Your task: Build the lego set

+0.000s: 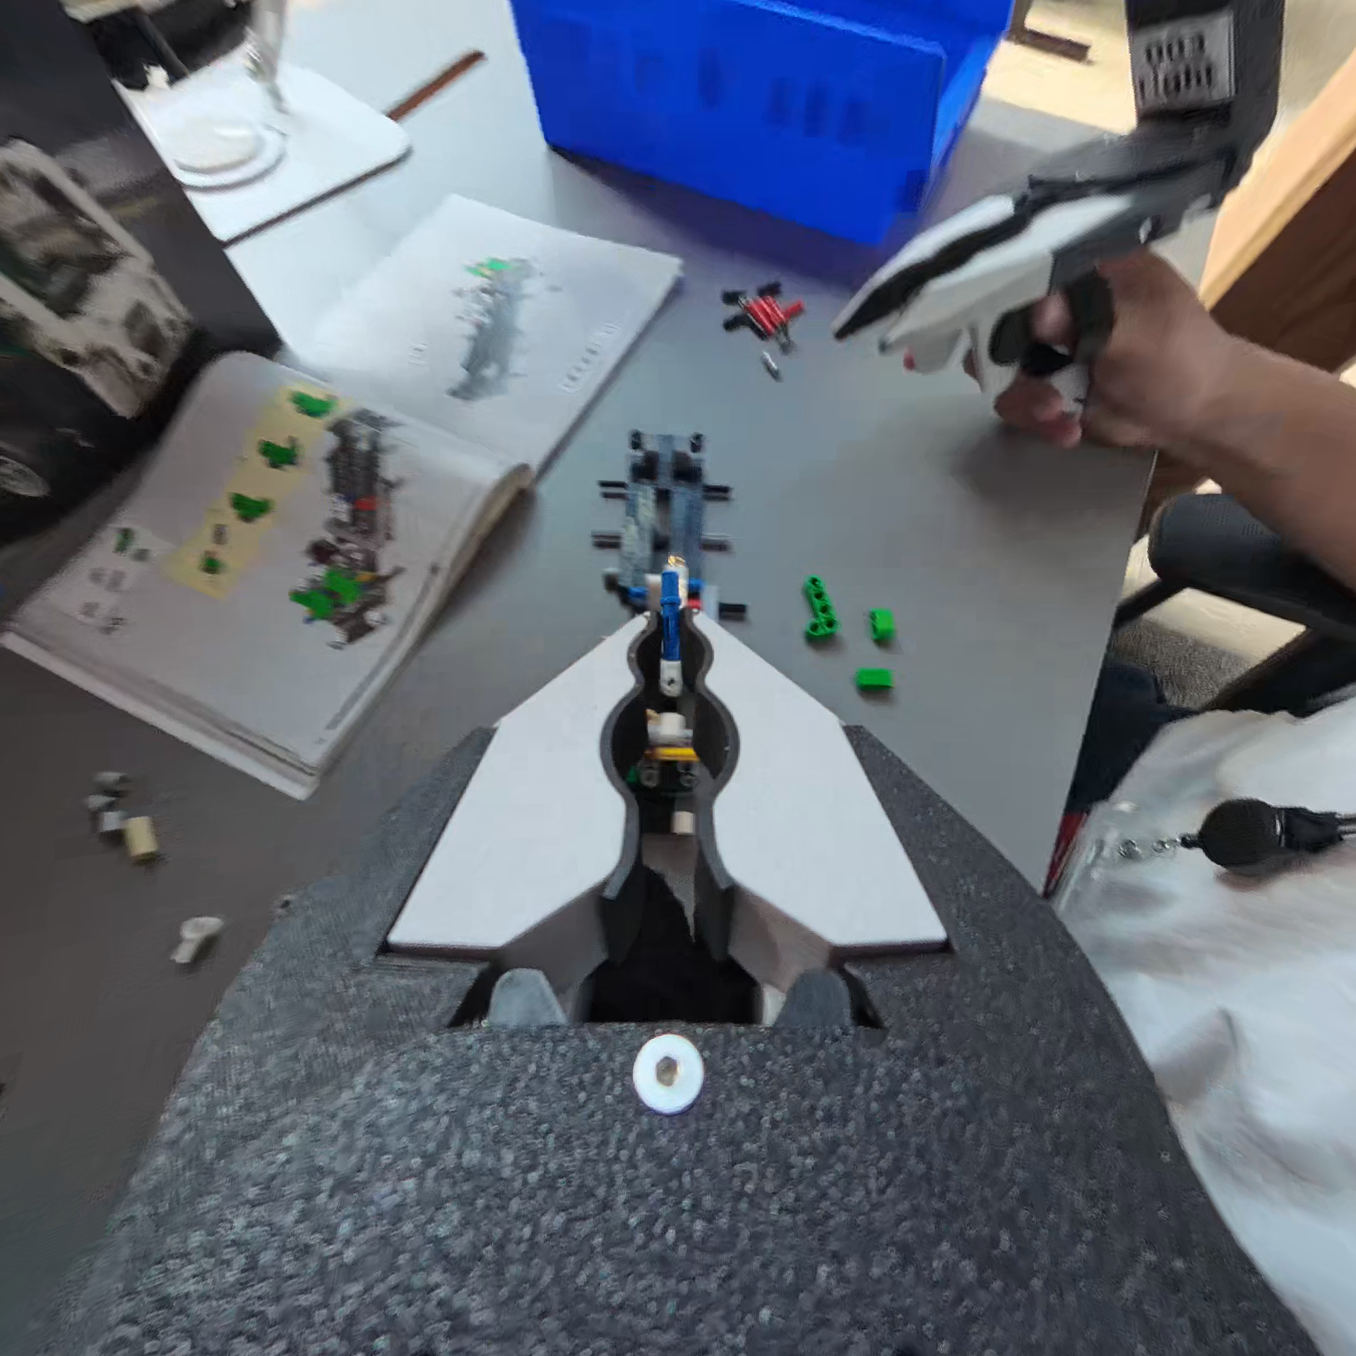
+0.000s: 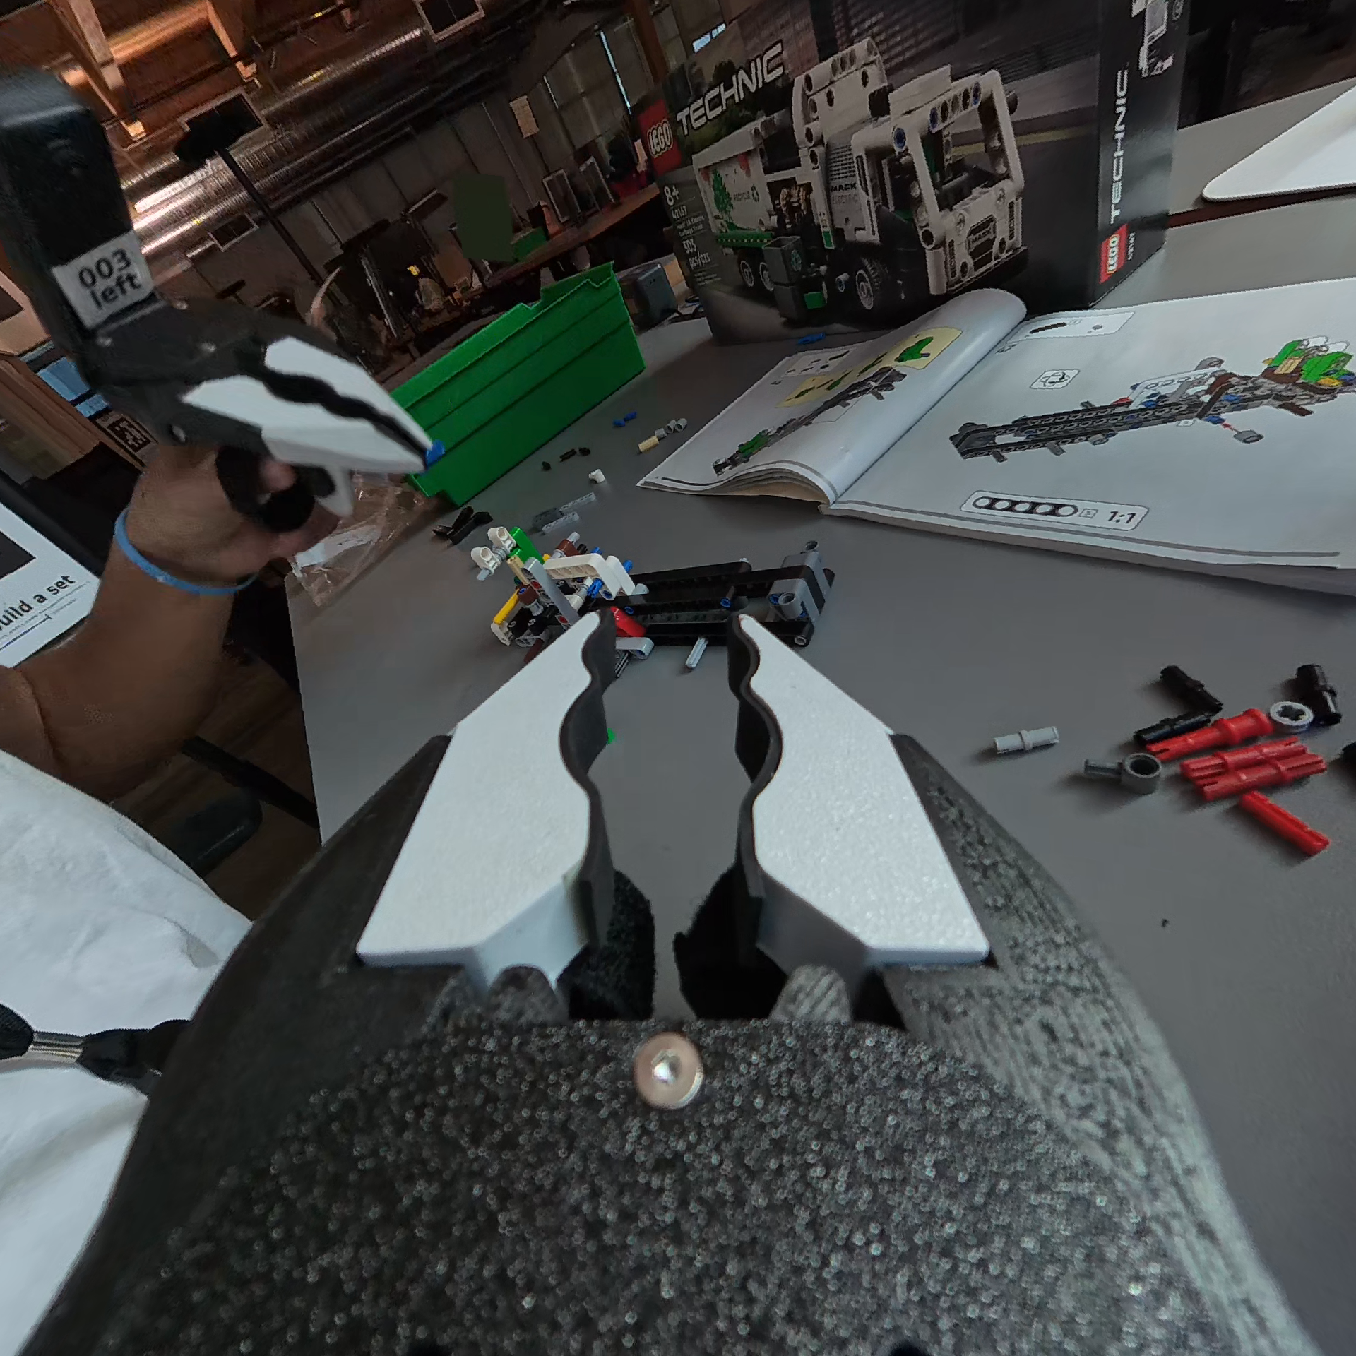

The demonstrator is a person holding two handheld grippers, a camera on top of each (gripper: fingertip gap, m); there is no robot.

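My left gripper [image 1: 669,622] is shut on a small blue pin [image 1: 668,613], held above the near end of the long dark chassis build [image 1: 664,506] on the grey table. In the right wrist view the left gripper [image 2: 424,453] hovers up and to the left of the build [image 2: 690,587], with the blue pin [image 2: 434,449] at its tip. My right gripper [image 2: 669,624] is open and empty, its tips just short of the build's side. It also shows in the left wrist view [image 1: 866,330], raised at the right.
An open instruction booklet [image 1: 352,499] [image 2: 1027,440] lies beside the build. Red and black pins [image 2: 1240,763] [image 1: 763,312] and green pieces [image 1: 820,605] are scattered on the table. A blue bin [image 1: 734,110], a green bin [image 2: 528,396] and the set's box [image 2: 917,183] stand at the edges. There is about 20 centimeters between the tips of the two grippers.
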